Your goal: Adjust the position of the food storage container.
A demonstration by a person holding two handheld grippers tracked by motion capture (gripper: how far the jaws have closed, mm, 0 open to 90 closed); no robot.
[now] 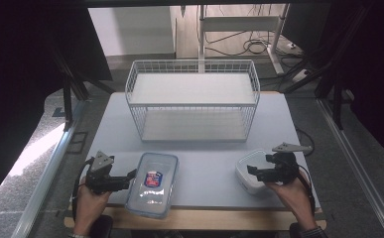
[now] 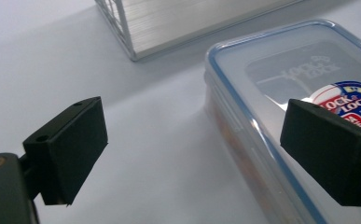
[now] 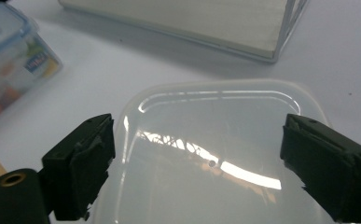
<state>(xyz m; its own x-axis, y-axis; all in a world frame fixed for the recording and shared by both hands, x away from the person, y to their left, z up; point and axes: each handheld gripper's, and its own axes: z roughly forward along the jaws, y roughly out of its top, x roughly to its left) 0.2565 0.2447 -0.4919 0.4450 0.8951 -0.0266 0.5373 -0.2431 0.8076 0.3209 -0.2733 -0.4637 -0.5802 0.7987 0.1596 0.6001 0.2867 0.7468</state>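
The blue-rimmed box [image 2: 304, 107] reads "LOCK & LOCK". Left gripper [image 2: 192, 154] gapes beside its edge. Right gripper [image 3: 201, 163] gapes over the white tub [image 3: 215, 140].

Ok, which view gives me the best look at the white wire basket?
The high view: the wire basket shows whole there, lying on its side at the far end of the table. The left gripper view catches just a lower corner; the right gripper view catches one bottom edge.

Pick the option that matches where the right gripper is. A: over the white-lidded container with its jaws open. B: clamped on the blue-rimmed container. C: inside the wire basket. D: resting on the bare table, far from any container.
A: the right gripper hangs over the white-lidded container, its jaws standing apart at either side of the lid, not pressing on it.
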